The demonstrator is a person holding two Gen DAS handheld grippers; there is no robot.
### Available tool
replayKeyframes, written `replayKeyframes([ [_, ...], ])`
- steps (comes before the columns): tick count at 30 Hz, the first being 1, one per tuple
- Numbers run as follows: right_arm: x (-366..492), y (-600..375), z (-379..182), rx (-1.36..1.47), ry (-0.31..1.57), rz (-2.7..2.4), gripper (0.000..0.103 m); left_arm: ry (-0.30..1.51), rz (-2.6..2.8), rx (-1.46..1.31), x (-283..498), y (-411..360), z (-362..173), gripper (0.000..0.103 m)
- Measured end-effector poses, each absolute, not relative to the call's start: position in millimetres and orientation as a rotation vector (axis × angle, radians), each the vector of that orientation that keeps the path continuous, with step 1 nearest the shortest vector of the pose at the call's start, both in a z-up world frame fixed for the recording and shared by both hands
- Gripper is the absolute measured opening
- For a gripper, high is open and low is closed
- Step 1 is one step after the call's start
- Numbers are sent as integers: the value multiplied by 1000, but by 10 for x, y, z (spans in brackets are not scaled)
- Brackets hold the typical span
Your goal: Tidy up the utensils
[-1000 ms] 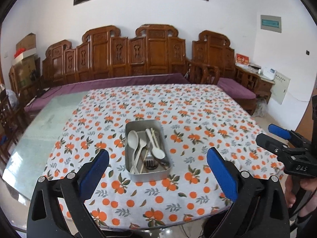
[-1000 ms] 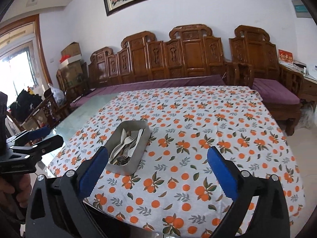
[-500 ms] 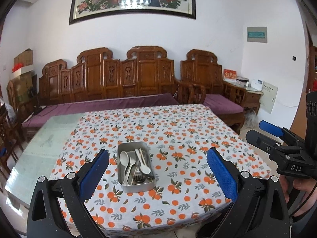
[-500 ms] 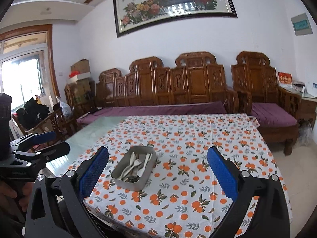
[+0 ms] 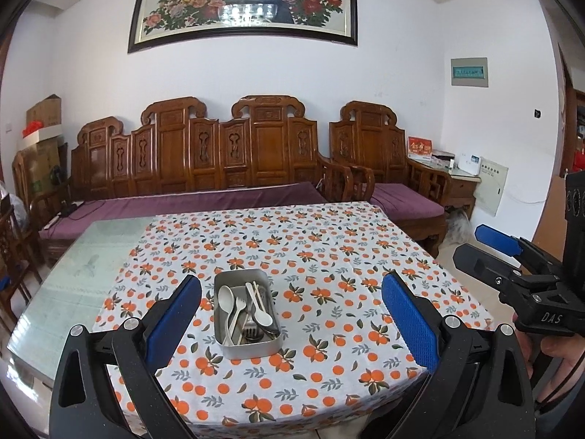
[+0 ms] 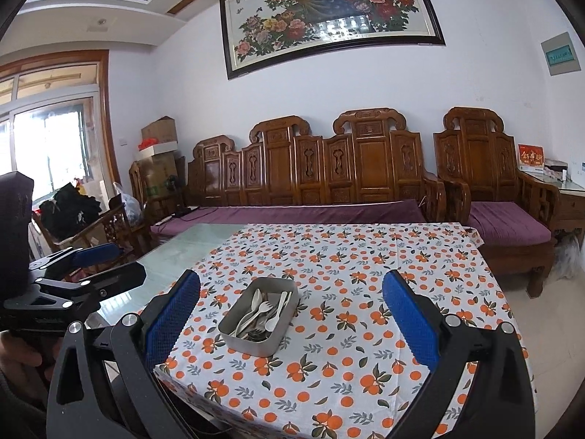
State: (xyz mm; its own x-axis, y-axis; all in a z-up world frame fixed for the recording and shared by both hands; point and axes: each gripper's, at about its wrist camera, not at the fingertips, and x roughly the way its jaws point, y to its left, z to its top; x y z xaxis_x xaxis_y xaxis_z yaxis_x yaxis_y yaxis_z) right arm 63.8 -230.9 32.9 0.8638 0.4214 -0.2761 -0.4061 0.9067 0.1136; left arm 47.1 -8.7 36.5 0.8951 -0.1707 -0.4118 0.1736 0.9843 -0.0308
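A metal tray stands on the orange-print tablecloth near the table's front edge. Inside it lie white plastic spoons, a fork and pale chopsticks, all mixed together. My left gripper is open, well back from the tray and above the table edge, holding nothing. My right gripper is open too and empty, with the tray ahead between its blue pads. Each gripper also shows at the side of the other's view, held by a hand.
The tablecloth covers the right part of a glass-topped table; bare glass lies to the left. A carved wooden sofa with purple cushions stands behind the table. Wooden chairs and boxes stand at the left.
Both grippers have drawn back and risen from the table, so the tray looks smaller and farther away and more of the wall painting shows. Both stay open.
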Motion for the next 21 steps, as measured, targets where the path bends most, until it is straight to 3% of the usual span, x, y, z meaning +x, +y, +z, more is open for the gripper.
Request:
replayKeyframes([
  [21,663,-2293,284,56,314,437,100,413,-182,3,437,-93,377,95],
])
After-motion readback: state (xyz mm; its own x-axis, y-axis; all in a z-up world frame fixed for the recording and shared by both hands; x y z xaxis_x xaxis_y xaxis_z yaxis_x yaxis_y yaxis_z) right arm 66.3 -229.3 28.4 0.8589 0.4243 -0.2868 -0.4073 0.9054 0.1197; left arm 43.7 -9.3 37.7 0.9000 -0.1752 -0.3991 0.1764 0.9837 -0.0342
